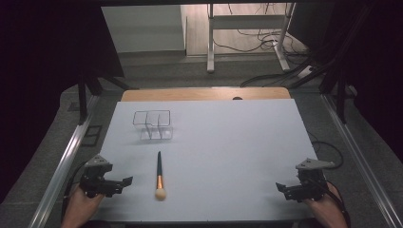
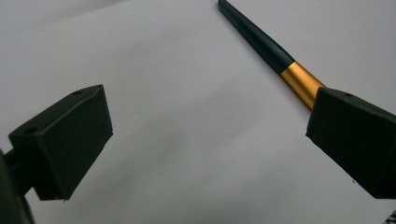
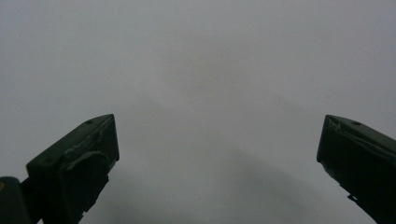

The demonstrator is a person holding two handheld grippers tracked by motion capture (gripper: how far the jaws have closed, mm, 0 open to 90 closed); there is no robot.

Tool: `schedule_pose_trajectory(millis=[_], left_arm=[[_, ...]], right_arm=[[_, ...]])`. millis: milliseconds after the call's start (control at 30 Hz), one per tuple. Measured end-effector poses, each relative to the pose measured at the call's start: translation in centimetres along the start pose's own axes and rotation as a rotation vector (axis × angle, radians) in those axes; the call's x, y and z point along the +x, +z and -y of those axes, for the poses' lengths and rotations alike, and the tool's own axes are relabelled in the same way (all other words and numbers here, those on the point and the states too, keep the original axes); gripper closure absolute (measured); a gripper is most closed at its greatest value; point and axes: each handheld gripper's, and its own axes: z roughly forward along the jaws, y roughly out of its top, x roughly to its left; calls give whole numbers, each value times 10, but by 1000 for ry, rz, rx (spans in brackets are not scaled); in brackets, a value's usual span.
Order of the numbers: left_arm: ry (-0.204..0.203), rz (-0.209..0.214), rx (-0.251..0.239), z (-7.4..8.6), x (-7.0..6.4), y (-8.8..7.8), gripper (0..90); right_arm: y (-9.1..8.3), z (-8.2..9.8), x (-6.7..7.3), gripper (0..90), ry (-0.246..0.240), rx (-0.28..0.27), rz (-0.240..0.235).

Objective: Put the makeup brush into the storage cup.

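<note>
The makeup brush (image 1: 159, 176) lies flat on the white table (image 1: 228, 156), head toward the person, just right of the left gripper (image 1: 124, 182). That gripper's jaws gape wide and hold nothing; the brush's gold collar (image 2: 301, 84) sits beside one jaw. Beyond the handle stands a clear divided organizer (image 1: 153, 125), its compartments empty. The right gripper (image 1: 281, 188), wide open and empty too, sits at the near right edge, open tabletop between.

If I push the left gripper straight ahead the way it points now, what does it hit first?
Most likely the makeup brush. The left gripper is open and points across the table toward the brush's gold ferrule, with bare white table between. In the left gripper view the brush lies off toward one jaw, so contact may be glancing.
</note>
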Motion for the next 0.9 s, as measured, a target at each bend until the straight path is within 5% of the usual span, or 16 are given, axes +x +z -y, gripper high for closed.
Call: schedule_pose_trajectory(millis=[567,900], left_arm=[[37,-18,52,-14,-8,12,9],[39,10,72,-27,-10,19,8]], right_arm=[[1,0,0,0,0,11,-1],[2,0,0,0,-1,17,0]])
